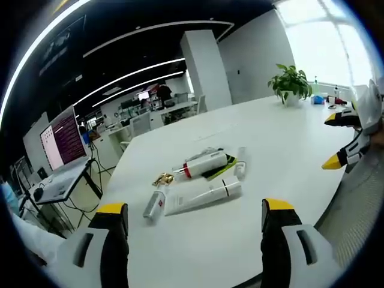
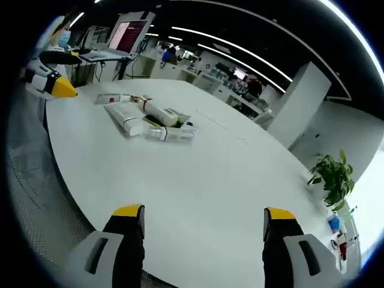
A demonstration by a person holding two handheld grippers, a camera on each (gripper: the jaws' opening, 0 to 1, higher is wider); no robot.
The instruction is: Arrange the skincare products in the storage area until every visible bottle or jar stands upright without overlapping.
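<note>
Table point(image 1: 288, 138), white, smooth and rounded at its near edge, spreads wide with bare room all around a small cluster of skincare products point(image 1: 198, 177) lying flat near its middle. Largest is a white tube point(image 1: 204, 193), beside a white bottle with a red band point(image 1: 204, 165) and a slim bottle point(image 1: 154, 205). Left gripper point(image 1: 195, 219) hangs near of the cluster, jaws spread wide, holding nothing. Right gripper point(image 2: 204, 225) likewise gapes empty, the cluster point(image 2: 147, 120) far to its left. A potted plant point(image 1: 290, 84) stands at the far edge.
</note>
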